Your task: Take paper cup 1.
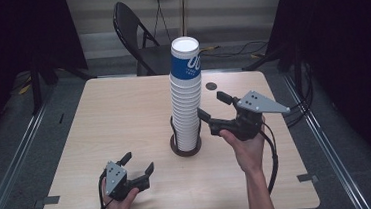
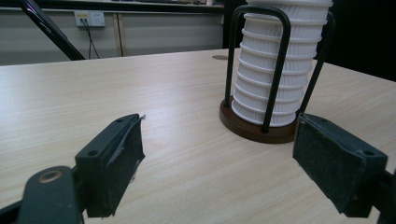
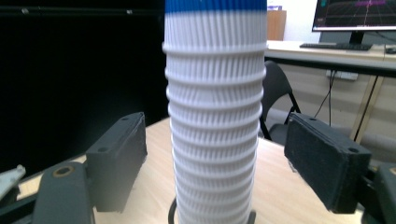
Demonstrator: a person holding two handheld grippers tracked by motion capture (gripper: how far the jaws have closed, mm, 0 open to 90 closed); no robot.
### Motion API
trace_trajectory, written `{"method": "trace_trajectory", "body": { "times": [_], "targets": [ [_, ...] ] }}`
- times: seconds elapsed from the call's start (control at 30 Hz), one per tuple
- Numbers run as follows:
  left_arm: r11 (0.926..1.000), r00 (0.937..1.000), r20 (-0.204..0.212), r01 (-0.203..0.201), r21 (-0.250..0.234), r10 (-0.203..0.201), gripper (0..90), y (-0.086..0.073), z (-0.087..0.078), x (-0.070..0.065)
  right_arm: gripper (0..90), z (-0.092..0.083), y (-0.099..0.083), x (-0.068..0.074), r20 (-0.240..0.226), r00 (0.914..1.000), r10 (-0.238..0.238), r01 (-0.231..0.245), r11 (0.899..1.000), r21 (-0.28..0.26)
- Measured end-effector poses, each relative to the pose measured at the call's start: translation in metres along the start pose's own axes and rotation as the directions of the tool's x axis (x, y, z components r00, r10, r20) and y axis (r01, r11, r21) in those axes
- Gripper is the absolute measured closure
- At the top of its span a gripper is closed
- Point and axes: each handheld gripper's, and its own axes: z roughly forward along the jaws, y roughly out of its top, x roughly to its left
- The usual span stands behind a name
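Both black grippers, left and right, carry grey triangular plates and black cables.

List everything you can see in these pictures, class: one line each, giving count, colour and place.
Tall stack of ribbed white paper cups: one stack, white with a blue-banded top cup, standing in the holder at table centre.
Round brown holder base with black wire uprights: one, brown and black, under the stack.
Light wooden table: one, pale wood.
Small dark round disc: one, set in the tabletop behind the stack.
Black folding chair: one, beyond the table.
Left gripper: black, open, near the front edge.
Right gripper: black, open, beside the stack.
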Motion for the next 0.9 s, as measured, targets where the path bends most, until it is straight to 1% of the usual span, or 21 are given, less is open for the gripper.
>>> {"method": "trace_trajectory", "body": {
  "times": [0.07, 0.17, 0.23, 0.27, 0.33, 0.4, 0.43, 0.5, 0.53, 0.67, 0.73, 0.83, 0.9],
  "targets": [
    [1.0000, 1.0000, 0.001, -0.002, 0.000, 0.002, 16.2, 0.000, 0.000, 0.000, 20.5, 0.001, 0.006, 0.000, 0.001, 1.0000, -0.003, 0.003, 1.000, -0.011],
    [1.0000, 1.0000, -0.002, -0.006, 0.000, 0.006, 16.2, 0.000, 0.000, 0.000, 16.9, 0.005, 0.019, -0.002, -0.003, 0.9999, -0.012, 0.012, 1.000, -0.018],
    [0.9999, 0.9999, -0.002, -0.010, 0.002, 0.010, 16.2, 0.000, 0.000, 0.000, 15.8, 0.009, 0.028, -0.003, -0.017, 0.9998, -0.012, 0.012, 1.000, -0.015],
    [1.0000, 1.0000, -0.001, -0.006, 0.004, 0.006, 16.2, 0.000, 0.000, 0.000, 15.9, 0.011, 0.032, -0.004, -0.022, 0.9997, -0.012, 0.011, 1.000, -0.014],
    [1.0000, 1.0000, 0.000, -0.006, 0.005, 0.006, 16.2, 0.000, 0.000, 0.000, 15.7, 0.015, 0.040, -0.004, -0.024, 0.9994, -0.024, 0.024, 1.000, -0.016],
    [1.0000, 1.0000, -0.001, -0.005, 0.004, 0.005, 16.3, 0.000, 0.000, 0.000, 15.0, 0.021, 0.046, -0.004, -0.036, 0.9992, -0.017, 0.017, 1.000, -0.015],
    [1.0000, 1.0000, -0.002, -0.006, 0.003, 0.006, 16.3, 0.000, 0.000, 0.000, 14.9, 0.024, 0.048, -0.005, -0.040, 0.9990, -0.021, 0.021, 1.000, -0.015],
    [1.0000, 1.0000, -0.002, -0.009, 0.002, 0.009, 16.3, 0.000, 0.000, 0.000, 14.7, 0.028, 0.050, -0.006, -0.040, 0.9990, -0.021, 0.021, 1.000, -0.014],
    [1.0000, 1.0000, -0.001, -0.005, 0.003, 0.005, 16.3, 0.000, 0.000, 0.000, 14.2, 0.035, 0.054, -0.007, -0.043, 0.9988, -0.025, 0.024, 1.000, -0.007],
    [1.0000, 1.0000, 0.001, 0.004, -0.001, -0.004, 16.4, 0.000, 0.000, 0.000, 14.3, 0.046, 0.059, -0.005, -0.047, 0.9986, -0.025, 0.025, 1.000, -0.006],
    [1.0000, 1.0000, 0.002, -0.002, -0.001, 0.002, 16.4, 0.000, 0.000, 0.001, 14.1, 0.050, 0.062, -0.004, -0.049, 0.9984, -0.030, 0.029, 1.000, -0.008],
    [1.0000, 1.0000, 0.002, -0.001, -0.002, 0.001, 16.4, 0.000, 0.000, 0.001, 13.9, 0.057, 0.065, -0.005, -0.057, 0.9983, -0.011, 0.011, 1.000, -0.008],
    [1.0000, 1.0000, 0.001, 0.000, -0.003, 0.000, 16.5, 0.000, -0.001, 0.001, 13.7, 0.061, 0.066, -0.006, -0.052, 0.9984, -0.022, 0.021, 1.000, -0.011]
  ]
}}
